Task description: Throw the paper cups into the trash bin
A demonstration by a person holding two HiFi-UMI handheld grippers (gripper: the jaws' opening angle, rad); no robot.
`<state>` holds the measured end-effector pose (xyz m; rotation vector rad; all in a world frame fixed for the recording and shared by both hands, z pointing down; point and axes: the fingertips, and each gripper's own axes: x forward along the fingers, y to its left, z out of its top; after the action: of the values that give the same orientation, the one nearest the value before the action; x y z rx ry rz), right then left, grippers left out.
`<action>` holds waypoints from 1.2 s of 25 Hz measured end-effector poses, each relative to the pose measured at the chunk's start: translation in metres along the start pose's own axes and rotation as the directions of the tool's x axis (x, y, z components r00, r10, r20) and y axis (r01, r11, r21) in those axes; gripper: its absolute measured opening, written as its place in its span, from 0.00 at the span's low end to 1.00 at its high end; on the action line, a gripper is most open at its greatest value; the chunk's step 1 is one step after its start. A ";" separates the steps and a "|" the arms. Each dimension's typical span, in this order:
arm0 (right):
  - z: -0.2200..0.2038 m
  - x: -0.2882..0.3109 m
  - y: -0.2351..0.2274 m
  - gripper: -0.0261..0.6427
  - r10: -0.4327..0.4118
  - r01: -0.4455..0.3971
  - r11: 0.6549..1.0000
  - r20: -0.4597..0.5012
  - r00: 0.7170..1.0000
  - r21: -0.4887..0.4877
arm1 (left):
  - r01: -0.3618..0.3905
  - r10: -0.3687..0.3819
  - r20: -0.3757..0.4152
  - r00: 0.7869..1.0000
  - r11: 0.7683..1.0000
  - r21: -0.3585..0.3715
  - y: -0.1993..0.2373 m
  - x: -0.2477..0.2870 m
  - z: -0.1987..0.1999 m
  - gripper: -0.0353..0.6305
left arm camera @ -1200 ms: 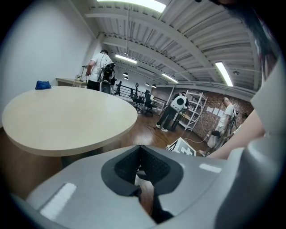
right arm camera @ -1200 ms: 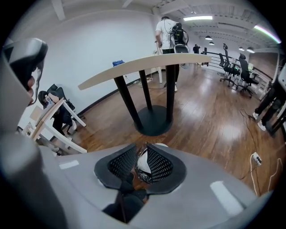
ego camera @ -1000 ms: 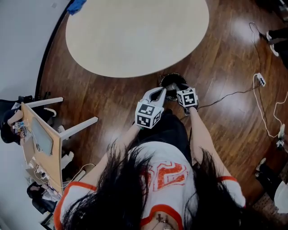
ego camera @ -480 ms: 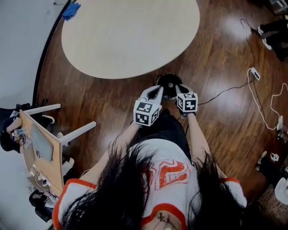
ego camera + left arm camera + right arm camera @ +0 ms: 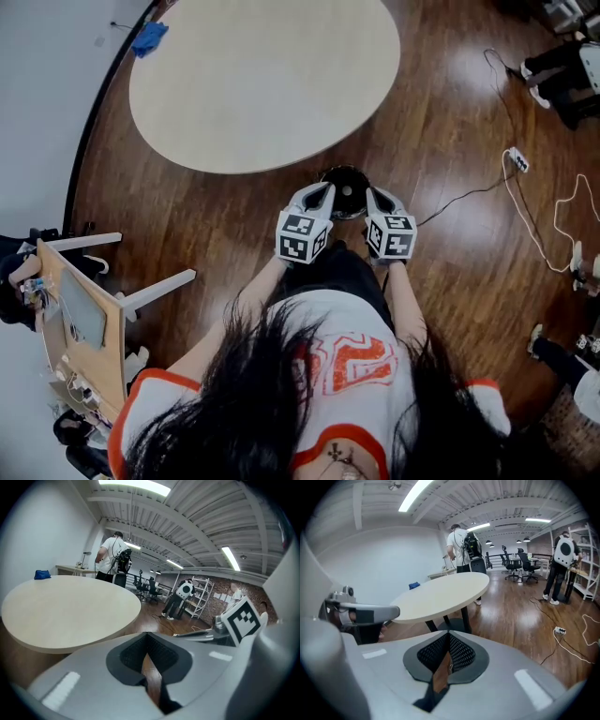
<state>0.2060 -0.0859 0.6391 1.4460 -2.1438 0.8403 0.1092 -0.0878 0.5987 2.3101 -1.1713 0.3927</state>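
A black round trash bin (image 5: 345, 180) stands on the wooden floor just past the near edge of the round beige table (image 5: 262, 84). No paper cup shows in any view. My left gripper (image 5: 317, 191) hangs at the bin's left rim and its jaws are shut with nothing between them (image 5: 148, 637). My right gripper (image 5: 373, 195) hangs at the bin's right rim, also shut and holding nothing (image 5: 449, 635). The bin's inside looks dark, and I cannot make out its contents.
A blue cloth (image 5: 148, 37) lies at the table's far edge. A tipped wooden chair (image 5: 84, 309) is on the left. A power strip (image 5: 516, 159) and cables trail across the floor on the right. People stand beyond the table (image 5: 461, 550), with office chairs and shelves (image 5: 520, 564) behind them.
The right gripper has drawn back a little from over the bin toward my body. Both grippers now sit level on either side of the bin. The head view has shifted slightly.
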 end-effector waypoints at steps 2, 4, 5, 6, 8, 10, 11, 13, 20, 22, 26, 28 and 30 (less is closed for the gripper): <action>0.016 -0.011 0.003 0.04 -0.004 0.003 1.000 0.039 0.999 0.031 | 0.004 -0.004 0.005 1.000 1.000 0.006 0.001 -0.001 0.005 0.05; 0.029 -0.022 0.007 0.04 -0.001 -0.004 0.998 0.070 0.998 0.067 | 0.010 -0.010 0.011 1.000 1.000 0.007 0.000 -0.003 0.011 0.05; 0.035 -0.027 0.009 0.04 0.001 -0.008 0.997 0.085 0.996 0.081 | 0.014 -0.014 0.015 1.000 1.000 0.007 -0.001 -0.004 0.013 0.05; 0.042 -0.032 0.012 0.04 0.003 -0.012 0.996 0.100 0.995 0.092 | 0.017 -0.017 0.020 1.000 1.000 0.007 -0.001 -0.005 0.016 0.05; 0.056 -0.043 0.017 0.04 0.005 -0.019 0.994 0.132 0.991 0.105 | 0.024 -0.024 0.027 0.999 1.000 0.005 0.000 -0.006 0.022 0.05; 0.068 -0.053 0.023 0.04 0.005 -0.025 0.992 0.162 0.987 0.120 | 0.028 -0.028 0.030 0.999 1.000 -0.002 0.002 -0.006 0.026 0.05; 0.073 -0.059 0.025 0.04 0.007 -0.031 0.991 0.177 0.984 0.129 | 0.029 -0.029 0.028 0.999 1.000 -0.003 0.003 -0.005 0.027 0.05; 0.080 -0.070 0.031 0.04 0.019 -0.048 0.989 0.205 0.979 0.138 | 0.029 -0.029 0.024 0.999 1.000 0.006 0.003 -0.002 0.026 0.05; 0.081 -0.084 0.035 0.04 0.020 -0.053 0.988 0.219 0.976 0.143 | 0.057 -0.057 0.037 0.998 0.998 0.018 -0.009 0.001 0.034 0.05; 0.079 -0.085 0.034 0.04 0.015 -0.049 0.987 0.216 0.976 0.152 | 0.065 -0.066 0.040 0.997 0.998 0.023 -0.012 0.000 0.036 0.05; 0.075 -0.085 0.032 0.04 0.007 -0.042 0.986 0.212 0.977 0.163 | 0.072 -0.073 0.044 0.996 0.997 0.028 -0.015 -0.002 0.037 0.05; 0.075 -0.085 0.033 0.04 0.011 -0.049 0.984 0.217 0.976 0.170 | 0.069 -0.070 0.045 0.996 0.997 0.027 -0.015 -0.004 0.037 0.05; 0.076 -0.085 0.035 0.04 0.014 -0.053 0.984 0.220 0.976 0.173 | 0.066 -0.067 0.047 0.997 0.997 0.025 -0.014 -0.006 0.036 0.05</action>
<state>0.2049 -0.0705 0.5209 1.6637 -2.3077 0.9451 0.1177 -0.0975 0.5621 2.3840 -1.1140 0.3306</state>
